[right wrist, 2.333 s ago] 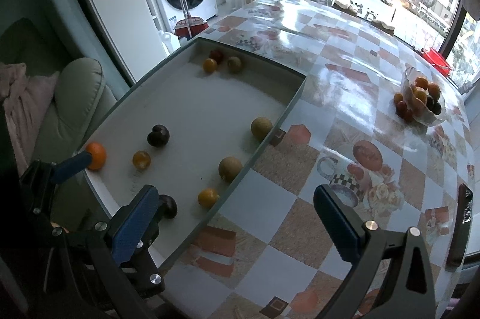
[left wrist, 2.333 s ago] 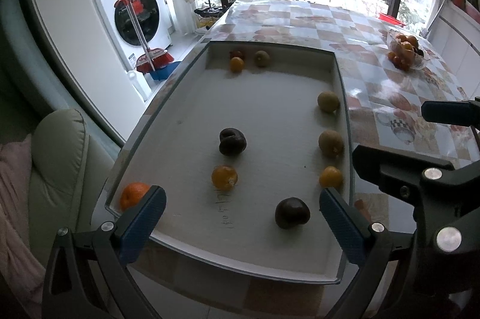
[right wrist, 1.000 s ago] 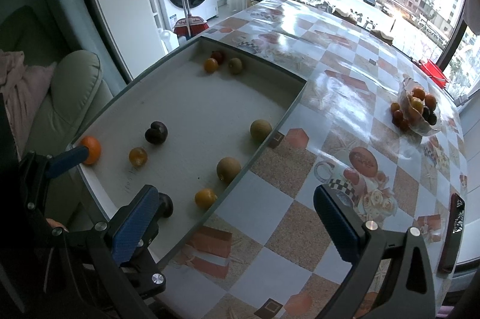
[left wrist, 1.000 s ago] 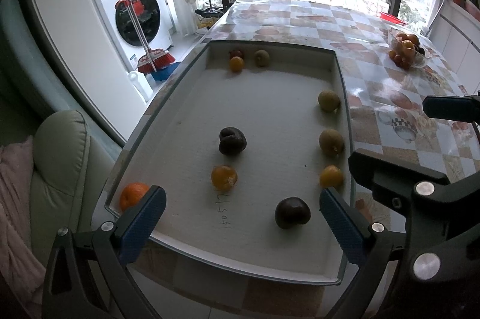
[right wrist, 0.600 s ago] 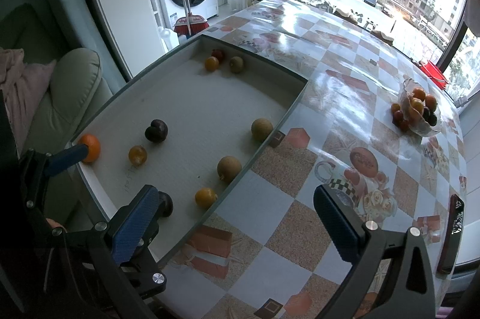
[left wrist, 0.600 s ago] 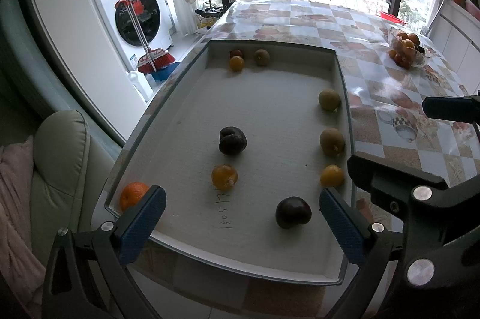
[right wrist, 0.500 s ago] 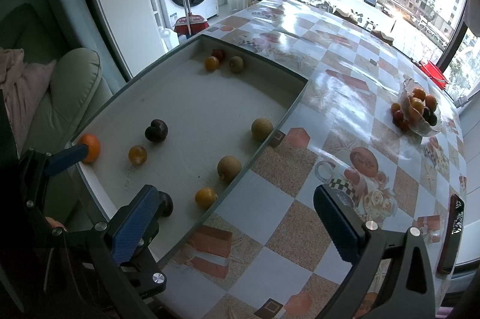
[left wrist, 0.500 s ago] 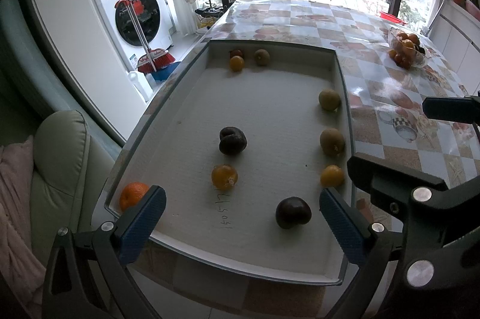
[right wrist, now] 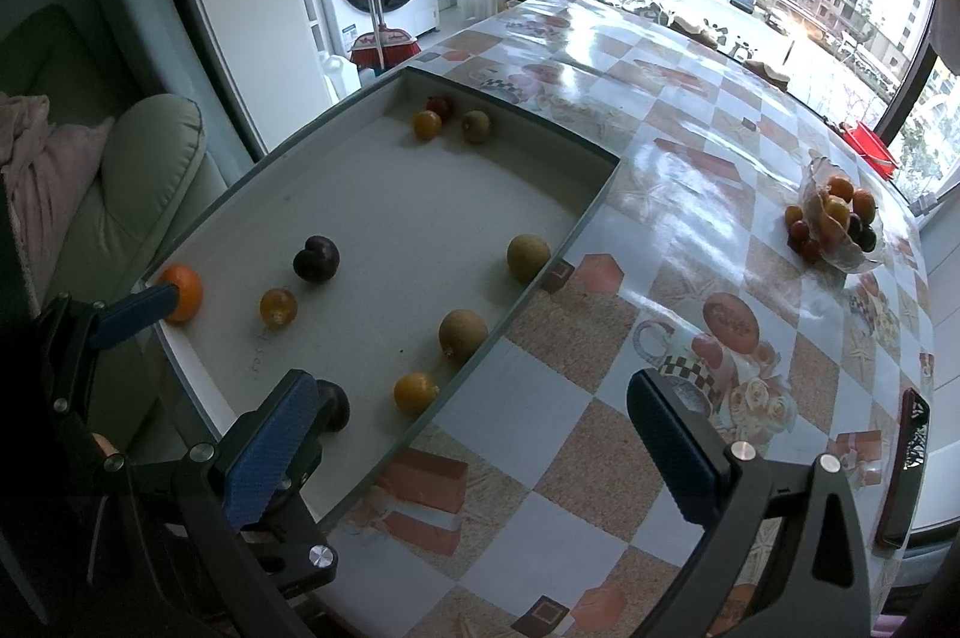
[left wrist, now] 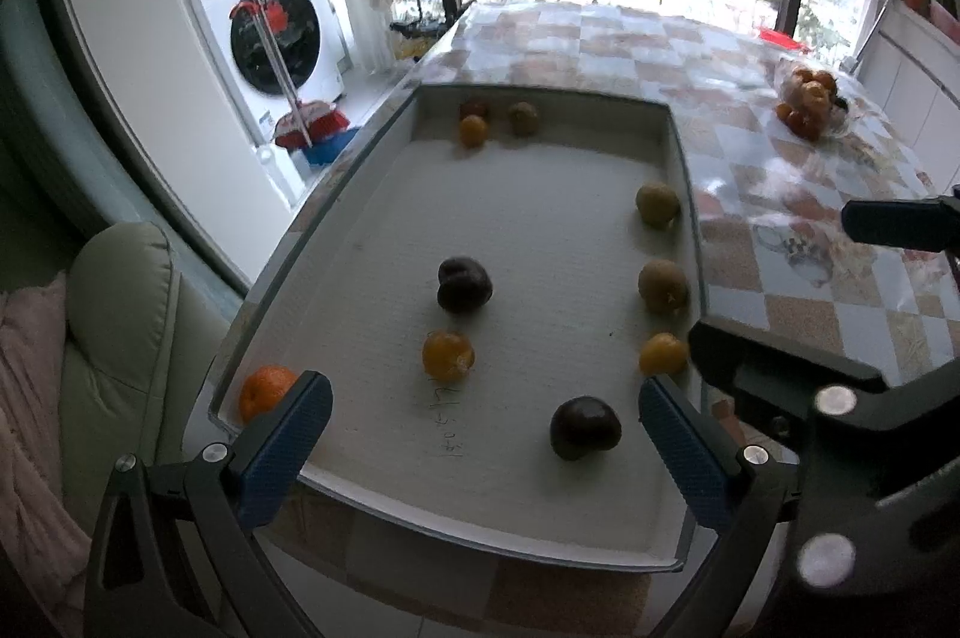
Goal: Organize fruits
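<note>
- Fruit lies scattered in a shallow white rectangular tray (left wrist: 384, 194) set on a table with a glossy checked oilcloth (right wrist: 690, 146).
- Left gripper (left wrist: 480, 434) hovers over the tray's near edge, blue-padded fingers (left wrist: 282, 446) spread wide and holding nothing.
- Right gripper (right wrist: 480, 452) hangs over the tray's right corner and the oilcloth, also spread wide and empty.
- Between the left fingers' span sits a dark purple plum (left wrist: 585, 427); a second dark plum (left wrist: 463, 284) lies near the tray's middle.
- Just nearer than that middle plum is a small orange mandarin (left wrist: 447, 355); a larger bright orange (left wrist: 267, 392) rests in the near left corner, partly behind the left finger.
- Along the right wall, three fruits stand in a row: a small yellow-orange fruit (left wrist: 662, 355) and two round brownish-green fruits (left wrist: 662, 285).
- Three more small fruits (left wrist: 474, 129) cluster at the far wall.
- Well apart on the oilcloth stands a clear glass bowl (right wrist: 840, 257) heaped with orange and red fruit.
</note>
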`<state>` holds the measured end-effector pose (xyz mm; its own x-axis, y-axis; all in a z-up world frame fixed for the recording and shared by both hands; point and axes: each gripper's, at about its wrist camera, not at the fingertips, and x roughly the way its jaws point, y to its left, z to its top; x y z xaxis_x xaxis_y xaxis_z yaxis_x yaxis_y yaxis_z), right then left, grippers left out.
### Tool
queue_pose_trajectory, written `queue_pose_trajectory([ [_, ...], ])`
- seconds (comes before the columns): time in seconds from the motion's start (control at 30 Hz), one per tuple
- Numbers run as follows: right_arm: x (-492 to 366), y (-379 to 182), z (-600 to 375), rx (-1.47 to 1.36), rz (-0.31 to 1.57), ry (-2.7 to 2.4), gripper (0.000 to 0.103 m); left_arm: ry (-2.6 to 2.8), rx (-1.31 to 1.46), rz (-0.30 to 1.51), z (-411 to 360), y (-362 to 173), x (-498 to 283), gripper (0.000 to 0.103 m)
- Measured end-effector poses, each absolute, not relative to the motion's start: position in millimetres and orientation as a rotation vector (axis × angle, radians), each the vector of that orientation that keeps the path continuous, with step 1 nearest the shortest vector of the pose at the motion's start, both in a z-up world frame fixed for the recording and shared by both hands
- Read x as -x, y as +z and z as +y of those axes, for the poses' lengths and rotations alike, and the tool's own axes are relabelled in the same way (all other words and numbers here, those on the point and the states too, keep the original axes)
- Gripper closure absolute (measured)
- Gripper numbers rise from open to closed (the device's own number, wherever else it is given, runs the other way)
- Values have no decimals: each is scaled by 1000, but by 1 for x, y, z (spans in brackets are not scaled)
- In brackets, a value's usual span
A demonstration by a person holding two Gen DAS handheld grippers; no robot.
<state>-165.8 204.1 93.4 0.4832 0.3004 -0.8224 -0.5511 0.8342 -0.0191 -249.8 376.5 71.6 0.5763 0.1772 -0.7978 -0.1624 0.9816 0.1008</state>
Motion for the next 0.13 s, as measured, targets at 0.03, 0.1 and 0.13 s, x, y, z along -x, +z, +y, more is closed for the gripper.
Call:
queue_pose_trajectory([
  [0.03,166,93,204,298,932,527,0,197,-23,925,375,73,251,0],
  [0.1,166,93,204,297,934,529,0,193,-31,922,374,74,251,0],
  [0.13,166,92,204,297,934,529,0,192,-34,924,373,74,251,0],
])
